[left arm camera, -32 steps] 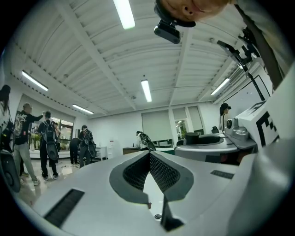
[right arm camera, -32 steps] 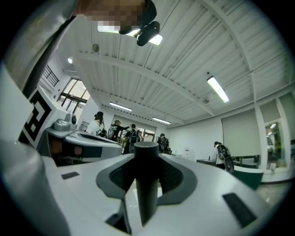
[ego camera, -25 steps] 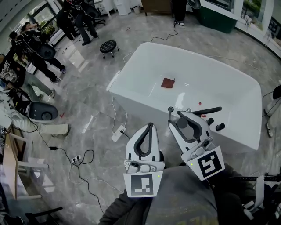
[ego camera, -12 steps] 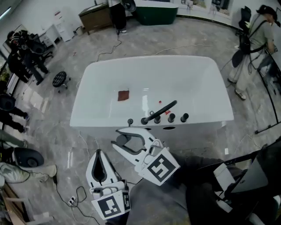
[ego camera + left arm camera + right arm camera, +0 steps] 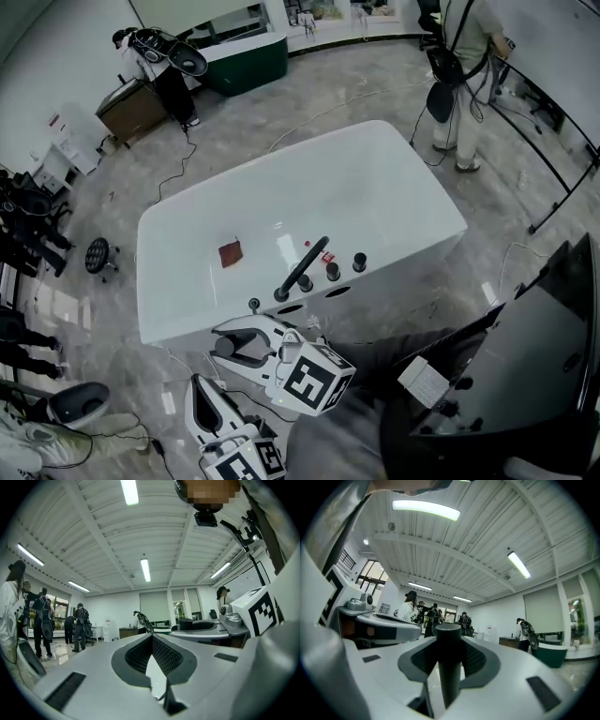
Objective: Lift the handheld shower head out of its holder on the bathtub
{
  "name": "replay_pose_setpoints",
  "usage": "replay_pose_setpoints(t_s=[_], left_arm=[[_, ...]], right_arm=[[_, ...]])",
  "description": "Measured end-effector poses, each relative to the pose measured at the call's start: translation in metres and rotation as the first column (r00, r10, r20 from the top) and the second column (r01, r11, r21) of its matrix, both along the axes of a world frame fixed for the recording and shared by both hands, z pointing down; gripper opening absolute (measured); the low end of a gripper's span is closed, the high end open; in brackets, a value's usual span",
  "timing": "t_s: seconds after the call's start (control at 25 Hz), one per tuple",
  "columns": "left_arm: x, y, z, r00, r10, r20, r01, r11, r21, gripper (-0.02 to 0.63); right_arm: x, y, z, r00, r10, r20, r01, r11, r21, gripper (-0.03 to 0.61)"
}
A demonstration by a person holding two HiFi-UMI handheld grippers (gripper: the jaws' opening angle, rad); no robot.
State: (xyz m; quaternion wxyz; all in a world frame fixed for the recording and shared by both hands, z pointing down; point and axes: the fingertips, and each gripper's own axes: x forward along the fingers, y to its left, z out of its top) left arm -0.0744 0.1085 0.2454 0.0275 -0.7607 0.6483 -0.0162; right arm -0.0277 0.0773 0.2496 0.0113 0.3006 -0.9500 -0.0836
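The shower head lies slanted across the near rim of the tub. Its lower end sits at the holder and its far end reaches out over the basin, just beside the row of knobs. By the head view it rests in its holder and nothing touches it.

Both tongs hang on the near side of the tub, off the rim and apart from the shower head. The right tongs are the nearer pair, close to the tub's outer wall and below the holder. They point along the wall, not at it. They stand fairly wide, and an upright dark cylinder fills the gap between the pads. With nothing under it, I judge it gripped. What it is I cannot tell, but it is not the shower head on the rim. The left tongs are lower and further from the tub, tips together and empty.

As for progress, the result the task wants does not show: the shower head is down in its holder, not raised. That fits a moment ahead of the lift, with the tongs near the tub. It fits equally a moment after the shower head has been set back. Either way, neither pair has a hold on it now.
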Motion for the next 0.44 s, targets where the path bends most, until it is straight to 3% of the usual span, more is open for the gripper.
replay_pose_setpoints(t_s=[0.2, 0.44], left_arm=[[-0.001, 0.008, 0.005, 1.0, -0.008, 0.0, 0.008, 1.0, 0.005, 0.003], [0.009, 0.017, -0.022, 1.0, -0.008, 0.002, 0.008, 1.0, 0.001, 0.003]], right_arm=[[0.0, 0.009, 0.004, 1.0, -0.006, -0.002, 0.006, 1.0, 0.015, 0.13], [0.008, 0.018, -0.027, 1.0, -0.012, -0.003, 0.012, 1.0, 0.026, 0.13]])
